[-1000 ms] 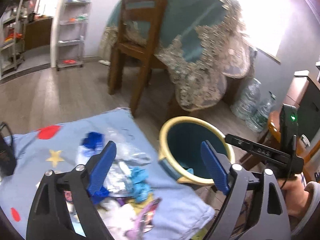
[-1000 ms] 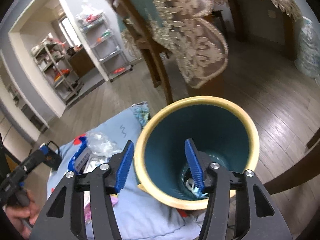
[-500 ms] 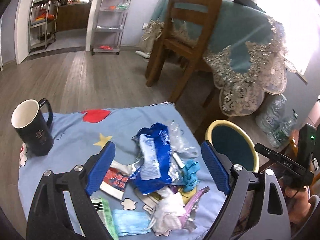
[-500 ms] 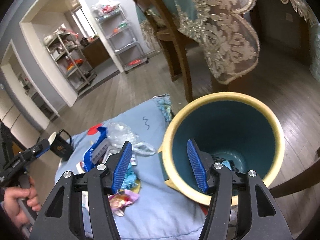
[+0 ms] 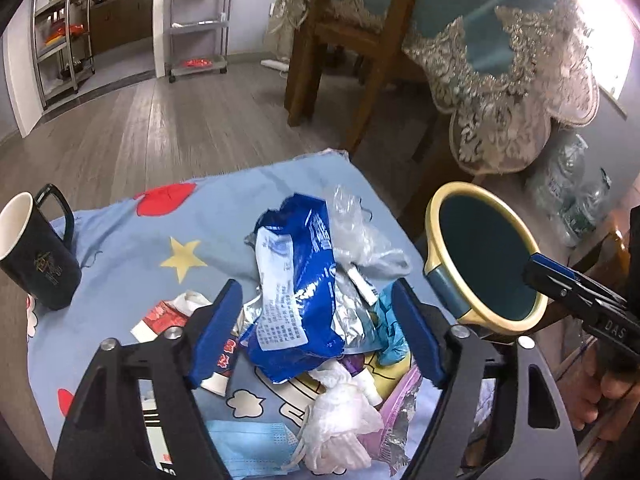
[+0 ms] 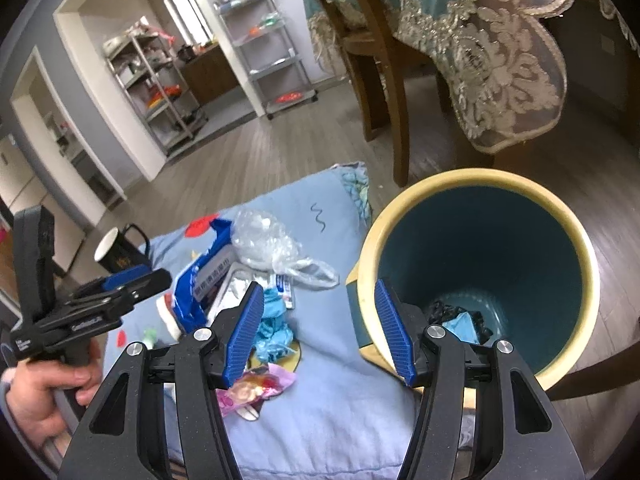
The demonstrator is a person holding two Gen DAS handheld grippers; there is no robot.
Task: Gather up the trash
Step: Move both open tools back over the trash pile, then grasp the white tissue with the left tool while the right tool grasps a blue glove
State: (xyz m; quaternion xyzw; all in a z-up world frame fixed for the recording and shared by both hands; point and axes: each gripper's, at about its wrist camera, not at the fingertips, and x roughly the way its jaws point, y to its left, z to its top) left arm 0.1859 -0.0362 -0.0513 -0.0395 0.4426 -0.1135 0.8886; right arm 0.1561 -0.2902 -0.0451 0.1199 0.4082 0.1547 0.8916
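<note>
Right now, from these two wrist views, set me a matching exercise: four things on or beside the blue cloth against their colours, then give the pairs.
Things:
1. mug
2. snack bag
3. trash bin
4. crumpled tissue

Colours:
A. white
B. teal inside with a cream rim
C. black outside, white inside
D. blue with a silver lining

Pairs: 1-C, 2-D, 3-B, 4-A

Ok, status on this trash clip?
Left tool open, closing over crumpled blue foil wrapper. Right tool open, empty. Yellow-rimmed teal bin beside pile, nothing blocking.
</note>
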